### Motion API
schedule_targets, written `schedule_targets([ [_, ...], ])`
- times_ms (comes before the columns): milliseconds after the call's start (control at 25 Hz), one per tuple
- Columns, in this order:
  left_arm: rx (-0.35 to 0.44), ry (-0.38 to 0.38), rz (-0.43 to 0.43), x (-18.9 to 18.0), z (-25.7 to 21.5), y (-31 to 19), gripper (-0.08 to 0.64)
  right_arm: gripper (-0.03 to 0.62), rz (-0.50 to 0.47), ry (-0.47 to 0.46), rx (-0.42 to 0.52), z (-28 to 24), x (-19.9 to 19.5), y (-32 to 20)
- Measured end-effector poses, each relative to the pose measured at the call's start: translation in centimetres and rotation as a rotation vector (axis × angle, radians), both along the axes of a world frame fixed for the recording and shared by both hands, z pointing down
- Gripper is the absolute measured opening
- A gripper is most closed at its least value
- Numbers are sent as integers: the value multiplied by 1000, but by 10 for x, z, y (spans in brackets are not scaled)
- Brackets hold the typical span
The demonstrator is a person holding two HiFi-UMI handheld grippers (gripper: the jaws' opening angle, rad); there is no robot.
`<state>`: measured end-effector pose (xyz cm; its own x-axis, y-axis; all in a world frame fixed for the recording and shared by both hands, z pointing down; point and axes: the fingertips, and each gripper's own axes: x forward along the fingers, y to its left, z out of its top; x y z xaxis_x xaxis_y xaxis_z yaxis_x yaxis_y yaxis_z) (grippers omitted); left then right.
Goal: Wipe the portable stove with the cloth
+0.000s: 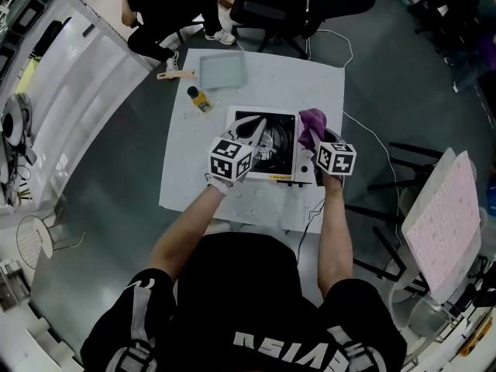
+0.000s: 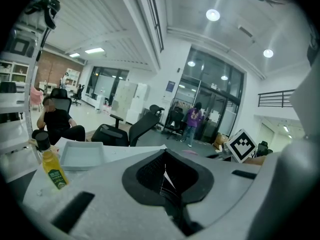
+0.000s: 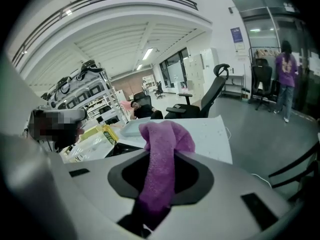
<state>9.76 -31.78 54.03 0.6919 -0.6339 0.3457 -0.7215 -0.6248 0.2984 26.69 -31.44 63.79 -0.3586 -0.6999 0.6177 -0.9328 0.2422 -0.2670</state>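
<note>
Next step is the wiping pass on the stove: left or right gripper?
Right. The right gripper is shut on the purple cloth, at the stove's edge. The left gripper is shut with nothing between its jaws, over the stove.

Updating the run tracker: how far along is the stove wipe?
Done: the cloth is gripped in the right gripper. In hand: it's held at the portable stove's right edge, with the left gripper shut and empty over the stove top. Left: the wipe itself; nothing visible shows any wiping done.
</note>
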Motion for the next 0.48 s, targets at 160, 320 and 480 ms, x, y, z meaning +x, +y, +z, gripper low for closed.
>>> schedule_targets([
  [160,-1,9,44,-5,-3,15,6,101,58,5,15,-10,2,22],
  [320,-16,18,98,-8,0,30,6,101,125,16,17,-13,3,47],
  [480,-28,33,170,-13,3,54,6,101,217,29,-6,-6,4,90],
])
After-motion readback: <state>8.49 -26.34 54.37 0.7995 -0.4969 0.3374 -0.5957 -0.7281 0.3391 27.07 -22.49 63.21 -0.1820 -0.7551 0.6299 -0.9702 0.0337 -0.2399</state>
